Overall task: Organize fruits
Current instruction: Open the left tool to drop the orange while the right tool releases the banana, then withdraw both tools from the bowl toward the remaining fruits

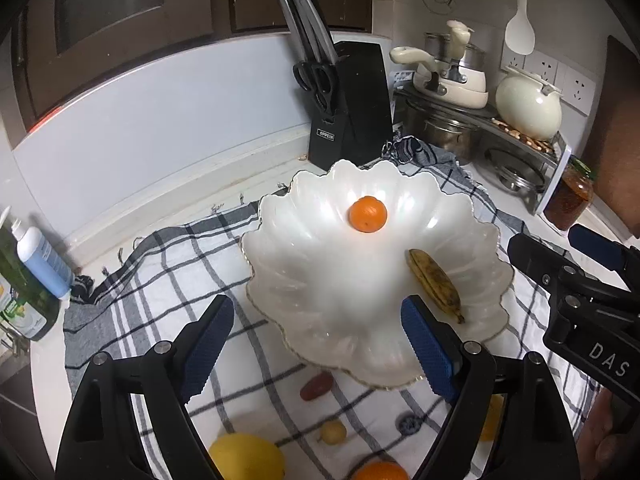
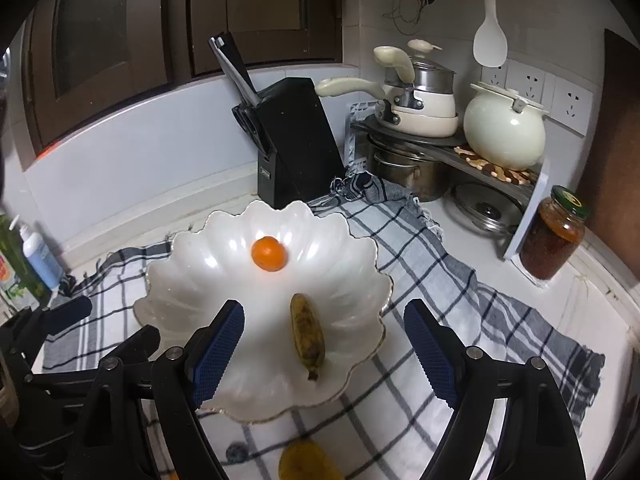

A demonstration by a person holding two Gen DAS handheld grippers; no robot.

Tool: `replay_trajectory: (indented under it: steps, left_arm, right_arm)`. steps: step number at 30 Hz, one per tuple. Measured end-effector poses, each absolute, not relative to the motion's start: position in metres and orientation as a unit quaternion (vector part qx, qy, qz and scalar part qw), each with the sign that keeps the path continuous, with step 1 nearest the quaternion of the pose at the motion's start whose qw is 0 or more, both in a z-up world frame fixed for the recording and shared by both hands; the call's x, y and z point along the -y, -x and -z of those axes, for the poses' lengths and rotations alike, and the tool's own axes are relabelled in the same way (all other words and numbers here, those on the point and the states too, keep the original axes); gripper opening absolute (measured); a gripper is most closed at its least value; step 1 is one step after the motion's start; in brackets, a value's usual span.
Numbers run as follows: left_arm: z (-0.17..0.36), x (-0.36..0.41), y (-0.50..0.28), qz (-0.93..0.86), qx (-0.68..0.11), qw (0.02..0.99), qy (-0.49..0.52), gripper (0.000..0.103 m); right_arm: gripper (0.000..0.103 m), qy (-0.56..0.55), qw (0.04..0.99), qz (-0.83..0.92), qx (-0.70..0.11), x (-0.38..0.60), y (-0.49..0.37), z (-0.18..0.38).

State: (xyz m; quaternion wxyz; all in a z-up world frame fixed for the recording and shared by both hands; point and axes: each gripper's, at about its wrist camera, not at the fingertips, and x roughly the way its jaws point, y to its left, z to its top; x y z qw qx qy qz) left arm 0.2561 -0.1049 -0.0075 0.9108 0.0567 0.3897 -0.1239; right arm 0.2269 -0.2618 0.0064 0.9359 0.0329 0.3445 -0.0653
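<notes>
Fruit: orange [image 1: 367, 214] and banana [image 1: 435, 284] inside white bowl [image 1: 280, 280]. Left gripper [image 1: 320, 350] and right gripper [image 2: 324, 354] spread wide, empty, above bowl's near rim. Bowl on checked cloth [image 1: 160, 264], knife block [image 1: 352, 104] behind.

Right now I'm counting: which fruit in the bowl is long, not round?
The banana, lying near the bowl's front rim; the orange behind it is round.
</notes>
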Motion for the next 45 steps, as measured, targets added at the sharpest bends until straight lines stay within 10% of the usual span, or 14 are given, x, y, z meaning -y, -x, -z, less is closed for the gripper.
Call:
replay_trajectory:
  steps: [45]
  left_arm:
    - [0.052, 0.097, -0.156, 0.153, -0.388, 0.906, -0.069, 0.089]
  right_arm:
    - [0.083, -0.034, 0.929, 0.108, -0.352, 0.268, -0.121, 0.034]
